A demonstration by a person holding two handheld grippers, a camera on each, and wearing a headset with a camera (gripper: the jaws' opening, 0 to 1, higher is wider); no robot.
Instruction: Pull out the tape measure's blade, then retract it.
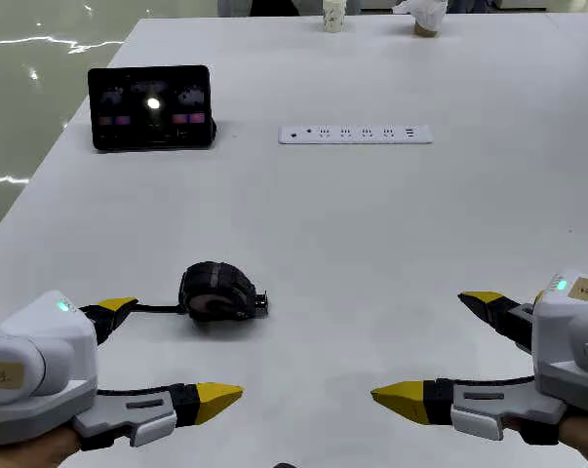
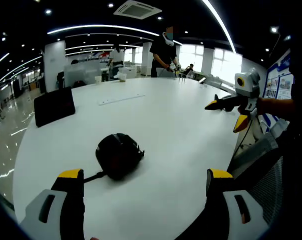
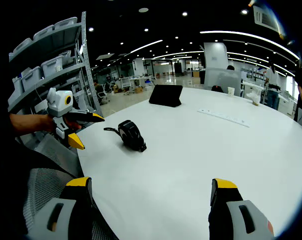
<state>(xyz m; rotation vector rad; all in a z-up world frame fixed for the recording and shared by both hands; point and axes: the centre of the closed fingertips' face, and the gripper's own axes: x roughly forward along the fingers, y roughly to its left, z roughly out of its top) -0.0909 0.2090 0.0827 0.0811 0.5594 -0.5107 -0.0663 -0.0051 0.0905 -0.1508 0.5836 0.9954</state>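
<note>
The round black rubber-cased tape measure lies on its side on the white table with no blade drawn out. Its thin black cord loop trails toward my left gripper — I hold that one just beside the case, jaws spread and empty, placed to pin it. My right gripper waits well apart, also spread and empty — free, I judge, to take the blade's tip.
</note>
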